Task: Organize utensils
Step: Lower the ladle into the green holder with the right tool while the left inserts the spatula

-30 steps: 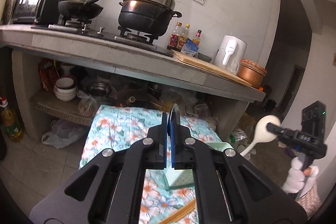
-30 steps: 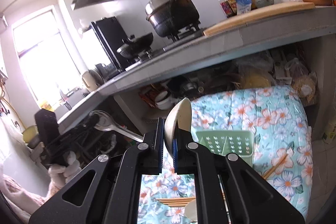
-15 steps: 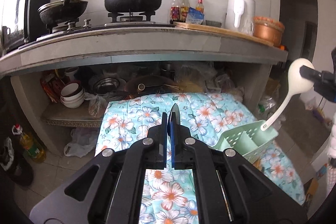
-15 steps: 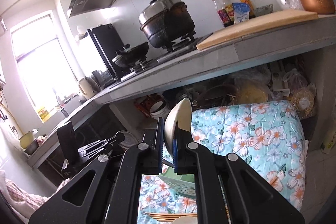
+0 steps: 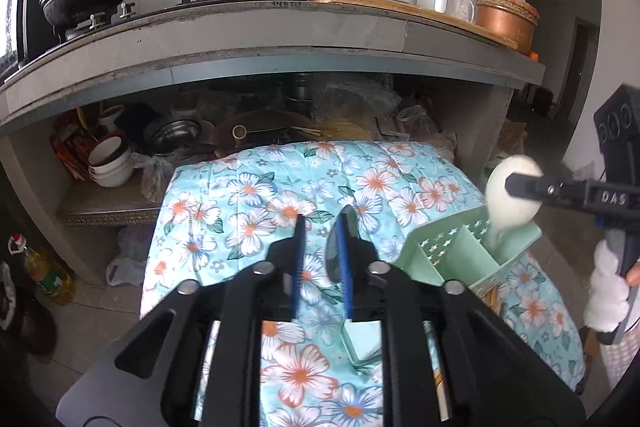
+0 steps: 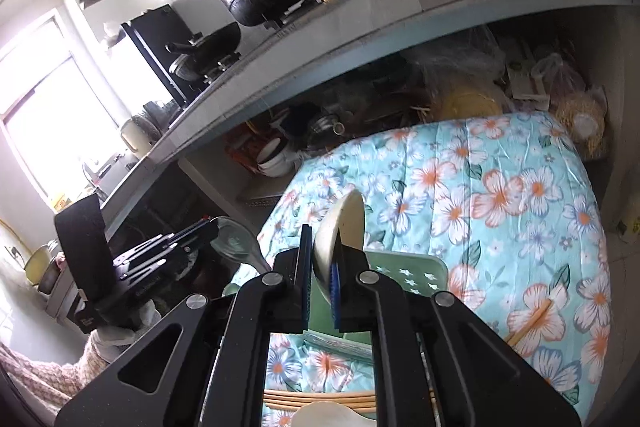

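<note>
Over the green caddy (image 5: 460,247) at the floral table's (image 5: 256,195) right edge, the right gripper (image 6: 320,271), jaws easing apart around a white spoon (image 6: 344,227), lowers it handle-first into a slot, while the left gripper (image 5: 320,251) spreads beside a dark spoon (image 5: 340,243).

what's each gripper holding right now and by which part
Right gripper: white spoon, by its bowl, handle down in the green caddy. Left gripper: jaws opening, a metal spoon bowl rests against one pad, no longer pinched.
</note>
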Motion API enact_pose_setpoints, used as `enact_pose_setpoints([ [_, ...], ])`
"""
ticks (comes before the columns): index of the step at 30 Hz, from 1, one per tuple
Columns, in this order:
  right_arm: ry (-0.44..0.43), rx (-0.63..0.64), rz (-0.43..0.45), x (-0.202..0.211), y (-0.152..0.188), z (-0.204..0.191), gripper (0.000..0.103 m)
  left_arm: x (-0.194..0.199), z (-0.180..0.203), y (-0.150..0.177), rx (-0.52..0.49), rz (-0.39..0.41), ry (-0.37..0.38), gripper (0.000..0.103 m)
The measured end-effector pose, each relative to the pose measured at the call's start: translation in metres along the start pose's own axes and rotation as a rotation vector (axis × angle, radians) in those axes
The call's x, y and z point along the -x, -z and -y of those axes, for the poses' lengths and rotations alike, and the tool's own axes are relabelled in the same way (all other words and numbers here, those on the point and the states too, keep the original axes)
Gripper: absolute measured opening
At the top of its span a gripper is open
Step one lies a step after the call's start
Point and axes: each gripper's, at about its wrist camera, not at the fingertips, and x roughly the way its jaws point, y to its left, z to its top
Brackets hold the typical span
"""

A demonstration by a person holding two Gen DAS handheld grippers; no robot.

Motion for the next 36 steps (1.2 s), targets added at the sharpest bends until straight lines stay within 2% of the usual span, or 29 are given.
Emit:
enact_pose_setpoints([
  [6, 0.015, -0.006, 0.013, 0.005, 0.004, 0.003, 0.013, 0.005, -0.003, 0.001, 0.041, 0.032, 0.03, 0.03],
  [10, 0.024, -0.003, 0.049, 0.018, 0.004, 0.001, 0.03, 0.014, -0.001, 0.004, 0.054, 0.066, 0.041, 0.041],
  [15, 0.034, -0.01, 0.089, 0.038, 0.008, -0.001, 0.031, 0.028, 0.0, 0.008, 0.072, 0.104, 0.064, 0.045],
  [20, 0.051, -0.021, 0.138, 0.064, 0.026, -0.005, 0.037, 0.045, 0.001, 0.018, 0.078, 0.131, 0.084, 0.052],
  [29, 0.101, -0.01, 0.159, 0.091, 0.057, -0.012, 0.046, 0.055, 0.002, 0.047, 0.092, 0.094, 0.122, 0.057],
  [36, 0.14, -0.047, 0.071, 0.082, 0.1, -0.003, 0.051, 0.056, 0.012, 0.07, 0.079, 0.048, 0.162, 0.063],
])
